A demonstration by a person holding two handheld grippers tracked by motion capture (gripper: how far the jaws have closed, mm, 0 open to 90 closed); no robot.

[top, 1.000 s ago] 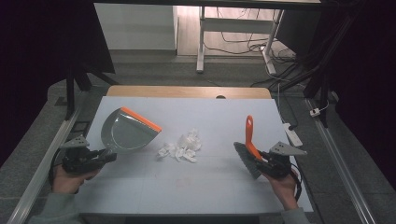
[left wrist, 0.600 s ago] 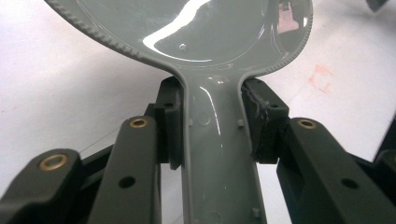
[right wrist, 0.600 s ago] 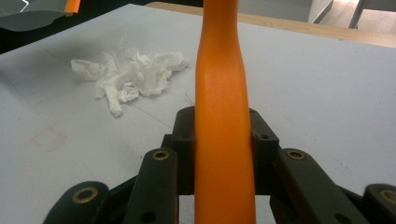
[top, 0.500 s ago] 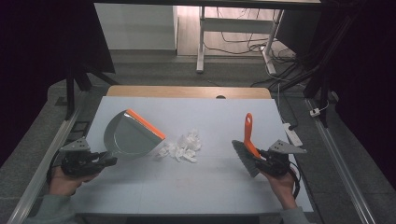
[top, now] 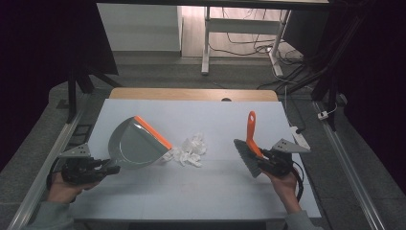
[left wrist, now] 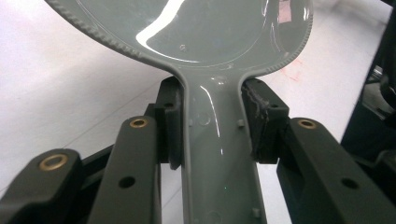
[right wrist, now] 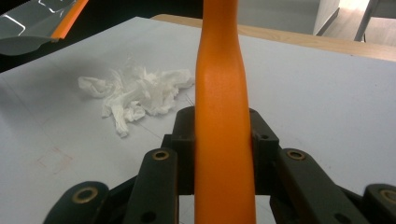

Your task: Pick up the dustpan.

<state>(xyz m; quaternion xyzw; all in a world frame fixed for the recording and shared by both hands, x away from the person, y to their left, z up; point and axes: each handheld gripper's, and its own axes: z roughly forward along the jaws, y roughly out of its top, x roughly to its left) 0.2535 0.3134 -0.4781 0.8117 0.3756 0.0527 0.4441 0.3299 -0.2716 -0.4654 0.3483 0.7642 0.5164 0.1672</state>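
Dustpan [top: 136, 146], grey with an orange lip, is held at the left of the counter [top: 201, 191], its open mouth turned toward the crumpled white tissue [top: 190, 149] that lies near the middle. The orange lip is seen just beside the tissue in the high view; contact cannot be told. The grey handle of the pan is pinched by the left hand-held gripper [left wrist: 212, 123], whose pads [left wrist: 170, 123] are pressed against both sides of it in the left gripper view; the pan's glossy bowl is seen widening beyond the jaws, with a ribbed rim. The left hand-held gripper [top: 95, 168] is placed close to the counter's left edge.

A brush [top: 249, 148] with an orange handle and dark bristles is held at the right, well apart from the tissue, with bare counter between them. Its handle [right wrist: 223, 140] is clamped by the right hand-held gripper [right wrist: 223, 149], the jaws closed on either side, as shown in the right gripper view. In the high view the handle is pointed away from the person and the bristles are turned toward the tissue.

Open, pale surface is left in front of the tissue and toward the near edge. A wooden strip [top: 191, 93] is seen along the far edge, and a metal rail [top: 344, 167] is run along the right side.
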